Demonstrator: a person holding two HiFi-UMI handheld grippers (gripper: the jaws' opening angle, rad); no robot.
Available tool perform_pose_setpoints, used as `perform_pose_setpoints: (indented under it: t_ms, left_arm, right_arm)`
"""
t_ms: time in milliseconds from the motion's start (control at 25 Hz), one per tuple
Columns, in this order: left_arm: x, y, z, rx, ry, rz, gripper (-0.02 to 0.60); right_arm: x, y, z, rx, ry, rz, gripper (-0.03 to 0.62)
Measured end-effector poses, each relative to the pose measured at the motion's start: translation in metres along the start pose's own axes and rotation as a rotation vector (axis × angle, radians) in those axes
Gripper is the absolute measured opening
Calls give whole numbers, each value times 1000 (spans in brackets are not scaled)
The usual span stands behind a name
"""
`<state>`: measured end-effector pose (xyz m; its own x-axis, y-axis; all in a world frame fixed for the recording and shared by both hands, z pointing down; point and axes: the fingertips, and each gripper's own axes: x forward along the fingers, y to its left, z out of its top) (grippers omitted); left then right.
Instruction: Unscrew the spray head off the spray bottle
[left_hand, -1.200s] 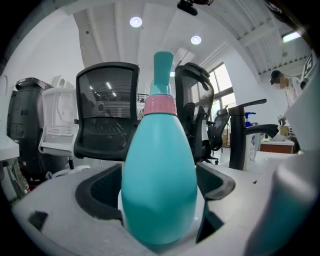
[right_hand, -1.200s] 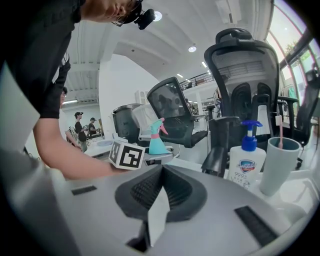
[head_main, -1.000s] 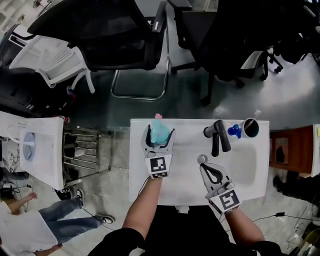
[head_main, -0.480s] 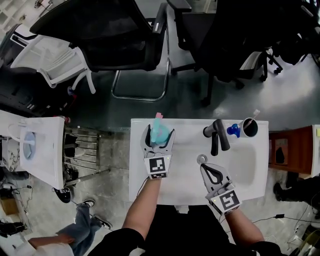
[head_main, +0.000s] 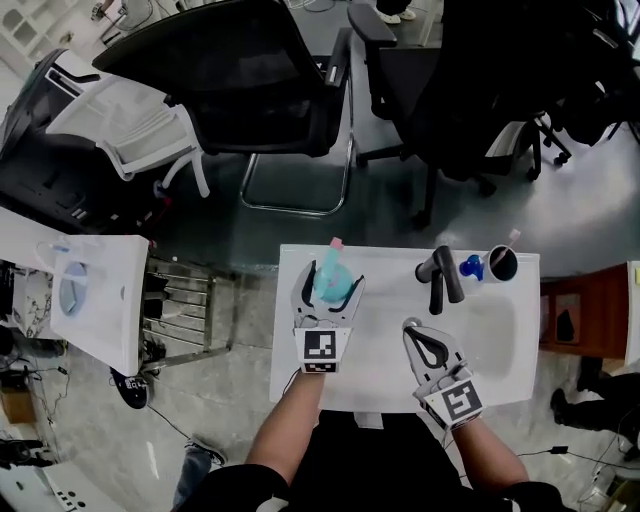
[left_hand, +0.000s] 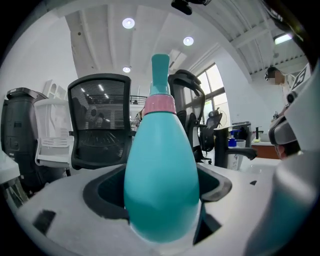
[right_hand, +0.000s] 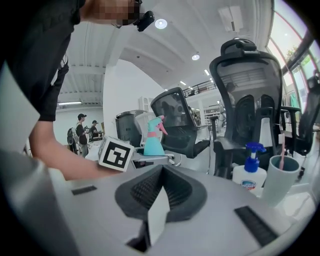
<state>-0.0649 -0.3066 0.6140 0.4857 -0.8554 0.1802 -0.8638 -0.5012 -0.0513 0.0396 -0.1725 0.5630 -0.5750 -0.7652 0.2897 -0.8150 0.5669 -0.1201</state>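
The spray bottle (head_main: 332, 276) stands upright near the back left corner of the white worktop (head_main: 380, 385), so its long axis runs straight up. The spray head (head_main: 335, 246) sits on top, above a pink collar, and its nozzle looks to point away from the person, toward the back edge.

The left gripper (head_main: 329, 280) comes at the bottle from the person's side. Its jaws are spread wide around the fat teal body, one on each side, and appear to clamp it low down, which leaves the collar and head clear above them.

The right gripper (head_main: 412, 327) lies to the right of the bottle and nearer the person, with its jaws closed together on nothing. It is the free one, so the spray head is probably its job. To take it, the gripper would have to open, rise above the left jaws and reach in from the bottle's right, then turn about the upright axis.

Bare worktop lies between the bottle and the right gripper, so that path looks open. Further right of the bottle along the back edge stand a black faucet (head_main: 441, 275), a blue pump bottle (head_main: 470, 266) and a cup (head_main: 500, 263). All three are well apart from the bottle. The back edge of the worktop is just behind the bottle and the left edge is close by, so there is little room for it to slide that way.
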Motion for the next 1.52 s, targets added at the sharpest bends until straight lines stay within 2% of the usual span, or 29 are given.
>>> perform_pose_setpoints:
  t_ms: [200, 320, 560, 880, 960, 1240, 1360, 1520]
  left_arm:
    - [-17, -7, 30, -12, -24, -68, 413]
    - [-28, -13, 51, 5, -44, -101, 411]
    - [-47, -25, 83, 19, -57, -145, 411]
    - [-65, -34, 112, 35, -75, -180, 411]
    - [-68, -36, 116, 43, -74, -185, 411]
    - [-76, -48, 124, 57, -73, -197, 411]
    - [-77, -54, 126, 65, -68, -201, 411]
    - [-75, -61, 130, 94, -58, -188, 411]
  right_arm:
    - [0, 7, 26, -26, -47, 16, 5]
    - [0, 13, 45, -32, -90, 30, 5]
    - [-1, 31, 109, 54, -228, 131, 6]
    - [0, 73, 151, -93, -224, 233, 8]
    - [0, 80, 155, -131, -215, 247, 71]
    - [4, 86, 177, -179, -242, 246, 144]
    - [11, 96, 179, -193, -222, 264, 176]
    - [18, 97, 180, -199, -200, 226, 198]
